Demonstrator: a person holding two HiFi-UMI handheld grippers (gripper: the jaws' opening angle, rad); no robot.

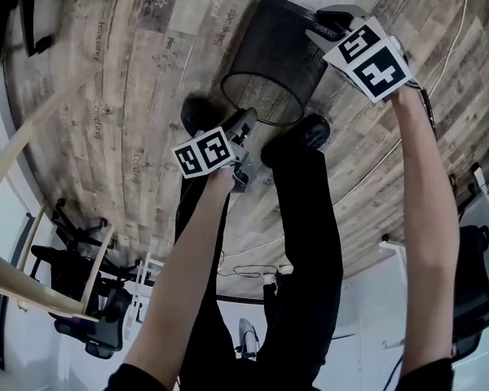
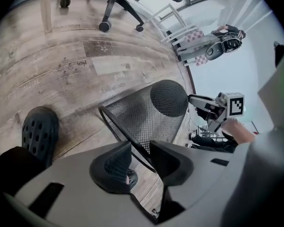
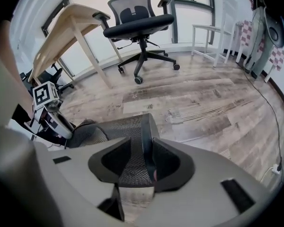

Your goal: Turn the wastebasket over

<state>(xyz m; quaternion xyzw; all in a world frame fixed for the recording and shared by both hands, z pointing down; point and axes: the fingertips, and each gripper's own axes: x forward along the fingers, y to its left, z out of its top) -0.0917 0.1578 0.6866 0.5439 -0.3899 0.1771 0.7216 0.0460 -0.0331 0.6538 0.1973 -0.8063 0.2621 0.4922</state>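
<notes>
The black mesh wastebasket (image 1: pixel 281 47) lies tipped on the wooden floor, its open mouth toward my feet. My left gripper (image 1: pixel 246 125) holds the mouth's rim; in the left gripper view the rim (image 2: pixel 128 131) runs between the jaws of the left gripper (image 2: pixel 141 157), which are closed on it. My right gripper (image 1: pixel 322 27) is at the basket's far bottom end. In the right gripper view the bottom edge of the wastebasket (image 3: pixel 146 131) sits pinched between the jaws of the right gripper (image 3: pixel 143 160). Each gripper shows in the other's view: the right gripper (image 2: pixel 199 102) and the left gripper (image 3: pixel 66 131).
My two black shoes (image 1: pixel 197 112) (image 1: pixel 306 129) stand right by the basket's mouth. A black office chair (image 3: pixel 139 20), a wooden table (image 3: pixel 71 27) and a white rack (image 3: pixel 210 41) stand farther off. A cable (image 3: pixel 270 112) runs along the floor at the right.
</notes>
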